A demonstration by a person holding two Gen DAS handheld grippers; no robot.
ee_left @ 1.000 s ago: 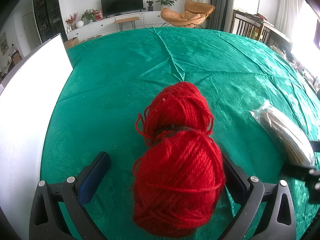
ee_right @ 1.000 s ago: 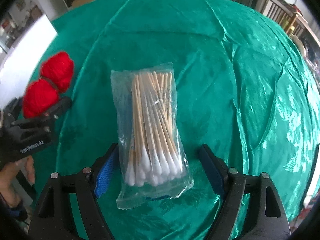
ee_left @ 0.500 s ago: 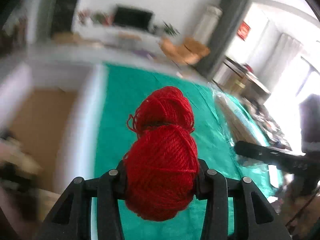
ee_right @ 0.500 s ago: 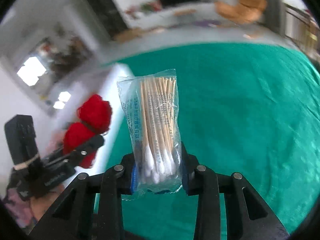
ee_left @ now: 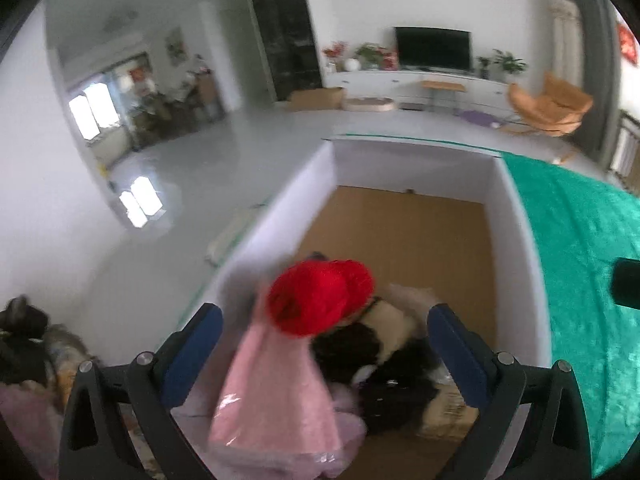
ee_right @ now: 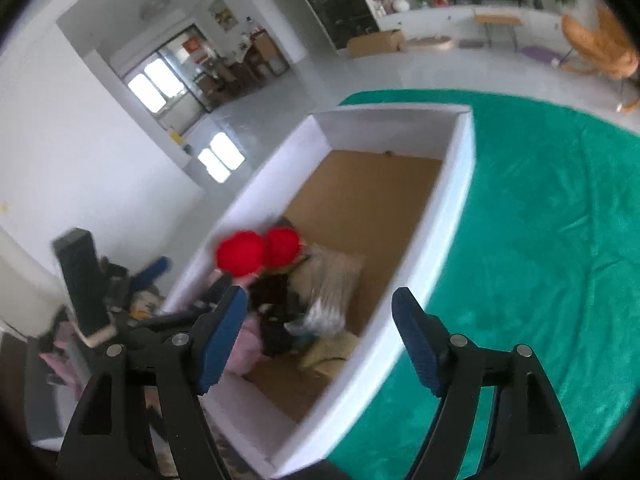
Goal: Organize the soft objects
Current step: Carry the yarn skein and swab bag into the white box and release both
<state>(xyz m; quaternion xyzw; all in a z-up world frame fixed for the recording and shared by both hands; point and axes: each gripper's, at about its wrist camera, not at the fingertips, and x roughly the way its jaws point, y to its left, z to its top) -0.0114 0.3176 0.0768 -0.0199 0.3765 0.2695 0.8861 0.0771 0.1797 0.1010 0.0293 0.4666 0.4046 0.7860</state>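
Observation:
The red yarn ball (ee_left: pixel 320 300) is blurred in the air over the white box (ee_left: pixel 516 208), above a pink item (ee_left: pixel 276 392) and a black and cream plush (ee_left: pixel 384 340). My left gripper (ee_left: pixel 324 312) hangs above the box, its jaws opening wide and their blue pads clear of the yarn. My right gripper (ee_right: pixel 320 294) is also over the box (ee_right: pixel 452 200), jaws opening, with nothing pressed between them. The cotton swab bag (ee_right: pixel 328 280) lies blurred below it, beside the red yarn ball (ee_right: pixel 260 252).
The box has a brown cardboard floor (ee_left: pixel 400 232) and stands at the left edge of the table with the green cloth (ee_right: pixel 540 220). Dark and pink clutter (ee_left: pixel 24 332) sits on the floor left of the box. Grey floor and living-room furniture lie beyond.
Both grippers closed on the yarn and the swab bag, lifted them left from the green cloth to over the box, then opened. Both items have dropped free towards the box.

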